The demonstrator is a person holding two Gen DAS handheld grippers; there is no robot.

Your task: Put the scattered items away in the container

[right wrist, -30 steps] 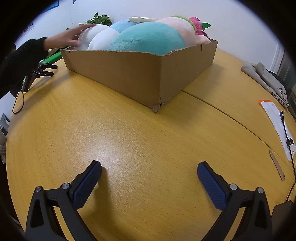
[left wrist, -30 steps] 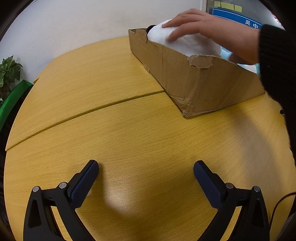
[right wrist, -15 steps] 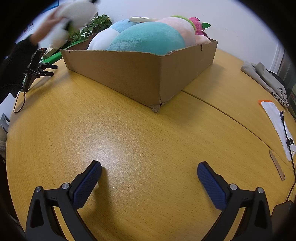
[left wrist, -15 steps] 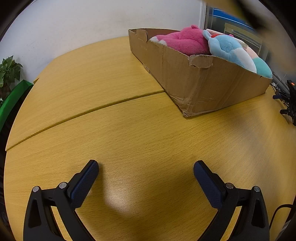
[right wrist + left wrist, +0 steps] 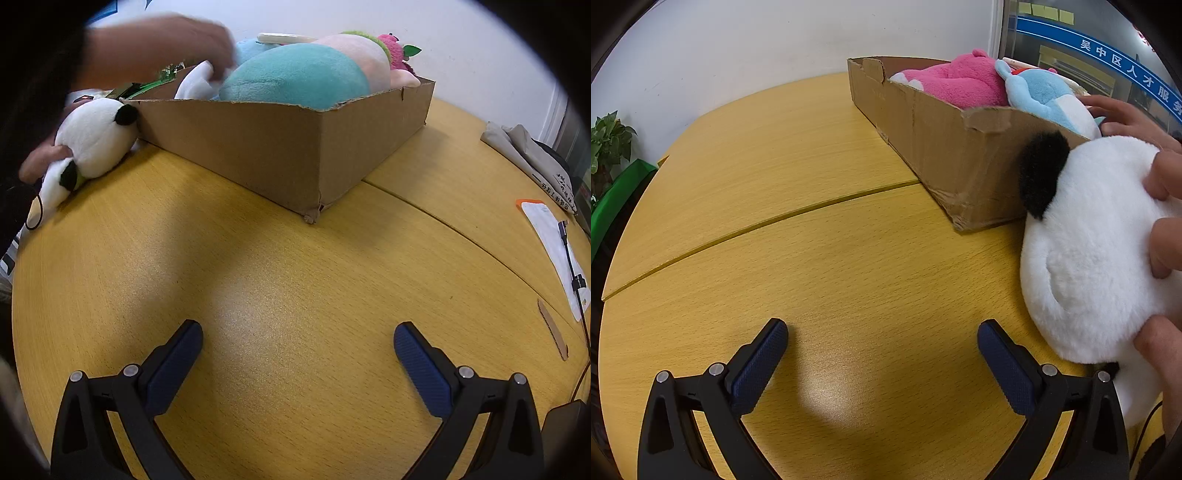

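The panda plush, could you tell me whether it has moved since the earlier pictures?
Yes. The panda plush was in the cardboard box a second ago; now it lies on the table against the box's outer wall, with a hand on it.

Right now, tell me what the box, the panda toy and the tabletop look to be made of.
Box: brown corrugated cardboard, matte, with torn, ragged edges and a crushed corner.
Panda toy: soft plush, probably synthetic; fluffy white pile with a black ear.
Tabletop: wood-grain surface, likely laminate or veneer; a smooth, slightly glossy finish reflects the light.
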